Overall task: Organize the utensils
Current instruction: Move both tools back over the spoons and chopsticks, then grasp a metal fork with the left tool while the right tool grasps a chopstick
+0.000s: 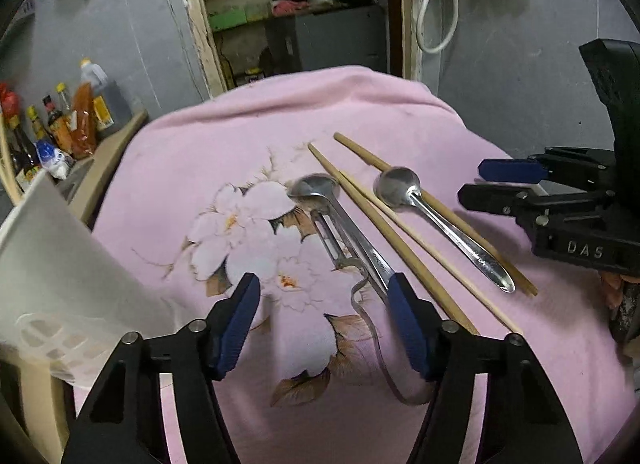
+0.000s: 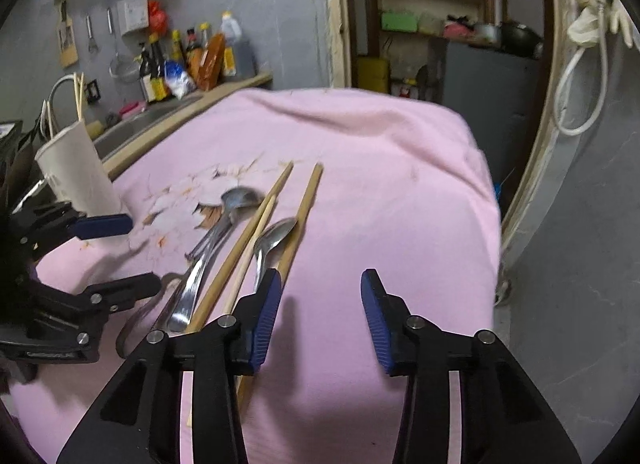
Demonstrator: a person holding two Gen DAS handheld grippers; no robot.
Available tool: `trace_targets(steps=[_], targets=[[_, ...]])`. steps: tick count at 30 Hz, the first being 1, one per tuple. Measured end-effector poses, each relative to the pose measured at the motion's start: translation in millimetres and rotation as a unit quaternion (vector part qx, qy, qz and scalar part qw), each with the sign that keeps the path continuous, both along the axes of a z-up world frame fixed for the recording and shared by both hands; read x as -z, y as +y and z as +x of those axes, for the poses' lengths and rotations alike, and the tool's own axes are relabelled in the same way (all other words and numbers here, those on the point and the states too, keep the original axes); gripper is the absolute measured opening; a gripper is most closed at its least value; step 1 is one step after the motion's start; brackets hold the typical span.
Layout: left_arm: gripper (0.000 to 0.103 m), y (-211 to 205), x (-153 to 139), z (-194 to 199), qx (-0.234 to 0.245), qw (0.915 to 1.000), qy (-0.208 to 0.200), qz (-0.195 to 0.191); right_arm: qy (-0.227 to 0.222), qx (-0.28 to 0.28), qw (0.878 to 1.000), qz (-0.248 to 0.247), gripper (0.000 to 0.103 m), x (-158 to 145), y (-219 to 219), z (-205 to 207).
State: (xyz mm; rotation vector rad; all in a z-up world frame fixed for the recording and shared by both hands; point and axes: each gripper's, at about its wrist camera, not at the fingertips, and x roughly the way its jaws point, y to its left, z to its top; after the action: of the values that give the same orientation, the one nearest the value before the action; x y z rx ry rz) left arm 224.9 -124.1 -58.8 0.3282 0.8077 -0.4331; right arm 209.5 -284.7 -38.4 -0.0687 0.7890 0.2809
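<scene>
On the pink flowered cloth lie two metal spoons, a metal peeler and three wooden chopsticks. My left gripper is open and empty, low over the cloth, its right finger beside the left spoon's handle. My right gripper is open and empty, just right of the utensils; it also shows in the left wrist view. A white perforated utensil holder stands at the left; in the right wrist view it holds chopsticks.
Sauce bottles stand on a counter with a sink behind the table at the left. An open doorway with shelves is behind. The cloth's right edge drops off near a grey wall.
</scene>
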Motion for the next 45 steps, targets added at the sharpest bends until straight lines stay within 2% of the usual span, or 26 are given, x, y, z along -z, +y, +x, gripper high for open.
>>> trace_targets(steps=[4, 14, 21, 23, 25, 27, 30, 37, 45], targets=[[0.05, -1.2, 8.0, 10.5, -0.001, 0.9996, 0.027, 0.0, 0.029, -0.013, 0.999, 0.001, 0.036, 7.1, 5.6, 9.6], [0.046, -5.0, 7.8, 34.9, -0.016, 0.9985, 0.052, -0.008, 0.046, -0.01, 0.999, 0.001, 0.033, 6.9, 9.9, 36.9], [0.022, -5.0, 6.2, 46.8, -0.016, 0.995, 0.087, -0.047, 0.07, -0.019, 0.997, 0.038, 0.03, 11.1, 8.8, 54.4], [0.016, -4.0, 5.6, 48.4, -0.016, 0.9931, 0.099, -0.06, 0.07, -0.025, 0.997, 0.03, 0.029, 12.6, 14.9, 54.1], [0.009, -4.1, 4.3, 48.1, -0.014, 0.992, 0.105, -0.068, 0.067, -0.031, 0.997, 0.021, 0.023, 12.3, 19.7, 52.3], [0.009, -4.6, 3.1, 45.3, -0.013, 0.9923, 0.104, -0.067, 0.066, -0.034, 0.997, 0.022, 0.013, 12.3, 21.0, 51.3], [0.009, -1.1, 2.1, 41.5, -0.016, 0.9918, 0.106, -0.07, 0.061, -0.034, 0.997, 0.024, 0.008, 11.7, 20.3, 46.9], [0.009, 11.2, 1.1, 27.6, -0.015, 0.9895, 0.118, -0.081, 0.053, -0.02, 0.998, 0.022, 0.006, 7.3, 5.3, 30.8], [0.008, 21.2, -1.5, 7.6, -0.008, 0.9928, 0.104, -0.059, 0.067, -0.016, 0.997, 0.038, 0.008, 3.9, -11.1, 21.2]])
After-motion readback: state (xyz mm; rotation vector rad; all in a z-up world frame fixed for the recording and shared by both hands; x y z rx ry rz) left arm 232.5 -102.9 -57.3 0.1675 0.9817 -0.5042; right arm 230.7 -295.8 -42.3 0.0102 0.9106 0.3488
